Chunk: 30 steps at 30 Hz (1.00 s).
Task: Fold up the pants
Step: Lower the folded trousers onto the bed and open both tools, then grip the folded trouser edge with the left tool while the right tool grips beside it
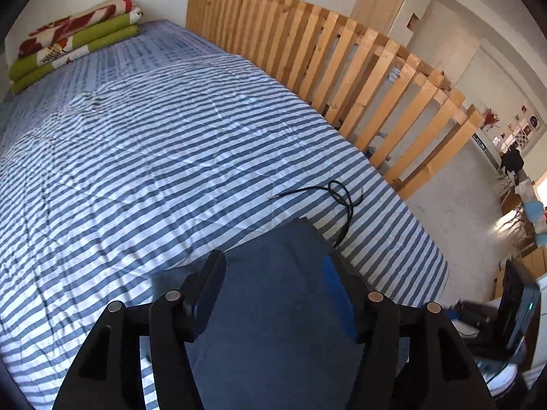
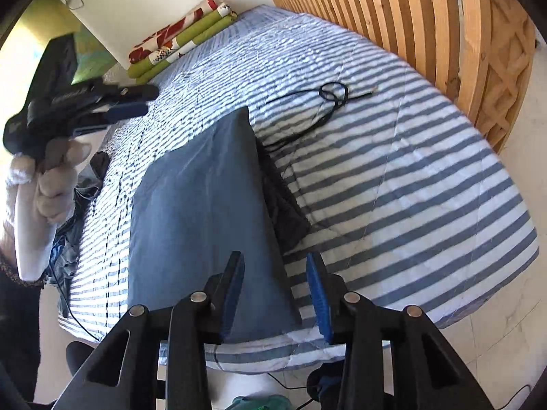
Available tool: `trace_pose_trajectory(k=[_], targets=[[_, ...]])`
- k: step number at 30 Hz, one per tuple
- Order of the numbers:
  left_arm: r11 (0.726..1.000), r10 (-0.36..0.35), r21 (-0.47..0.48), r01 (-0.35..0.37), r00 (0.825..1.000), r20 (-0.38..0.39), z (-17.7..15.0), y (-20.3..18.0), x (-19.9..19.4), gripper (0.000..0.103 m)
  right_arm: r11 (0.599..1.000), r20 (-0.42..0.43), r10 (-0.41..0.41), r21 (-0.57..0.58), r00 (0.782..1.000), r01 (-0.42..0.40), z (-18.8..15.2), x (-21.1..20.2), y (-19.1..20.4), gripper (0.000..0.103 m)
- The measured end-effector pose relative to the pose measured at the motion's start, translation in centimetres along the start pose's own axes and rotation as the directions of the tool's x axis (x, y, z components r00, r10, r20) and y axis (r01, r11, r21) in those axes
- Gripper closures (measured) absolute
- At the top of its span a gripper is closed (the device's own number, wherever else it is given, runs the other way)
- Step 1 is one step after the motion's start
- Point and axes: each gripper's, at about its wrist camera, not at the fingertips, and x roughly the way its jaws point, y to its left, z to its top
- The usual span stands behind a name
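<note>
While both of my hand-held grippers hover above the near edge of the bed, neither one holds anything. My right hand-held gripper [image 2: 275, 294] has its jaws spread apart, and the near end of the pants [image 2: 201, 212] lies just under them. My left hand-held gripper [image 1: 277, 294] is also spread open above the same blue cloth, with nothing between its pads.

The pants lie flat on the striped bedsheet [image 2: 393, 184] as a long narrow shape, so I judge the legs are already laid one on the other. A darker part [image 2: 285, 205] shows from under the right edge – it may be a lining or a pocket, I cannot tell. For the next fold I would take both near corners, pinch all the layers together, lift low, and carry the end to the far tip without pulling the cloth sideways. The black cord [image 2: 324, 102] lies just beyond the far tip – the fold should stop before it.

Farther away, folded blankets [image 2: 177, 41] rest at the head of the bed, beside the wooden slat rail [image 2: 393, 13]. I can read no label or writing anywhere.
</note>
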Motion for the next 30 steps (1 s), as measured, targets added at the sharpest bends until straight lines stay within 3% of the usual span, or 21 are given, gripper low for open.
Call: trace_pose_trajectory(k=[3, 6, 9, 13, 14, 16, 18, 21, 23, 24, 29, 30], targets=[[1.000, 0.005, -0.018, -0.006, 1.000, -0.011, -5.3, 2.1, -1.8, 0.041, 0.996, 0.061, 0.024, -0.092, 0.998, -0.018, 2.7, -0.3, 2.4, 0.068], [0.998, -0.013, -0.063, 0.009, 0.998, -0.068, -11.1, 3.5, -1.3, 0.042, 0.979, 0.053, 0.067, -0.198, 0.996, -0.055, 5.1, 2.0, 5.8, 0.068], [0.991, -0.050, -0.125, 0.040, 0.996, -0.080, -14.9, 4.1, -0.2, 0.044, 0.957, -0.021, 0.096, -0.274, 0.995, -0.098, 6.4, 5.8, 8.8, 0.068], [0.979, -0.050, -0.202, 0.031, 0.995, -0.091, -17.9, 4.8, 2.3, 0.044, 0.952, -0.116, 0.051, -0.295, 0.992, -0.084, 6.7, 10.6, 9.5, 0.068], [0.975, -0.044, -0.220, 0.021, 0.994, -0.098, -18.5, 5.1, 2.8, 0.044, 0.953, -0.123, 0.012, -0.299, 0.992, -0.049, 6.8, 11.6, 9.2, 0.069], [0.976, 0.008, -0.217, -0.033, 0.993, -0.116, -19.4, 5.9, 3.4, 0.044, 0.943, -0.111, -0.049, -0.332, 0.993, 0.009, 7.0, 12.8, 8.4, 0.070], [0.965, 0.004, -0.261, -0.032, 0.994, -0.106, -20.1, 7.2, 2.9, 0.046, 0.939, -0.110, -0.083, -0.342, 0.990, 0.041, 7.0, 12.9, 8.0, 0.071], [0.945, 0.013, -0.324, -0.034, 0.998, -0.068, -20.4, 9.9, 1.4, 0.046, 0.946, -0.104, -0.056, -0.322, 0.993, 0.020, 7.5, 10.9, 7.4, 0.067], [0.929, 0.036, -0.366, -0.050, 0.998, -0.044, -19.7, 12.1, 0.8, 0.046, 0.953, -0.075, -0.065, -0.302, 0.995, 0.039, 7.8, 9.3, 6.7, 0.057], [0.921, 0.033, -0.388, -0.043, 0.999, -0.032, -19.3, 13.0, 0.7, 0.046, 0.957, -0.067, -0.058, -0.288, 0.996, 0.037, 7.9, 8.5, 6.3, 0.057], [0.874, -0.026, -0.486, 0.014, 1.000, -0.017, -16.2, 17.3, 3.0, 0.049, 0.948, -0.085, 0.043, -0.312, 0.995, -0.068, 5.7, 6.2, 9.0, 0.057], [0.857, -0.054, -0.515, 0.036, 0.998, -0.020, -15.7, 18.1, 3.8, 0.058, 0.936, -0.101, 0.073, -0.336, 0.992, -0.104, 4.7, 6.2, 10.5, 0.057]])
